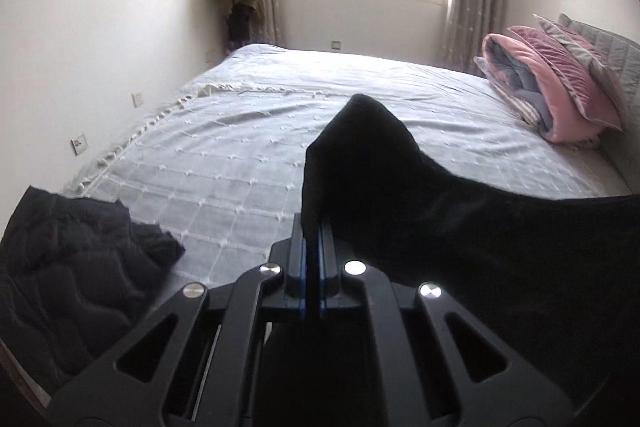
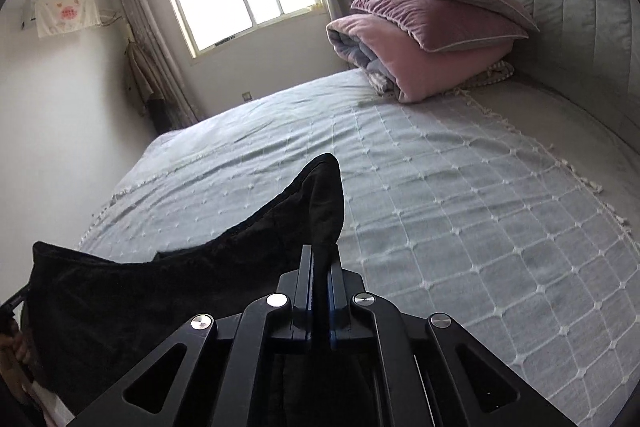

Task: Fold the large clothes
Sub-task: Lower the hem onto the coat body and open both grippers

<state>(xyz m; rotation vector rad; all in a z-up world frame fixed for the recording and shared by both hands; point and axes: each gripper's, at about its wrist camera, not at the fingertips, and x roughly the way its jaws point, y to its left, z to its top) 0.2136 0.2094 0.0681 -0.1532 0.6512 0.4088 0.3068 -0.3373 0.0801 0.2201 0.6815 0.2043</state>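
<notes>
Left wrist view: your left tool [image 1: 313, 227] and right tool [image 2: 320, 259] each pinch the black garment [image 1: 400, 195], lifted over the bed [image 1: 240, 155]'s near edge; no fold made yet.

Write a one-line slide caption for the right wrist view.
Right gripper shut on a black garment, lifted over a blue checked bedspread.
</notes>
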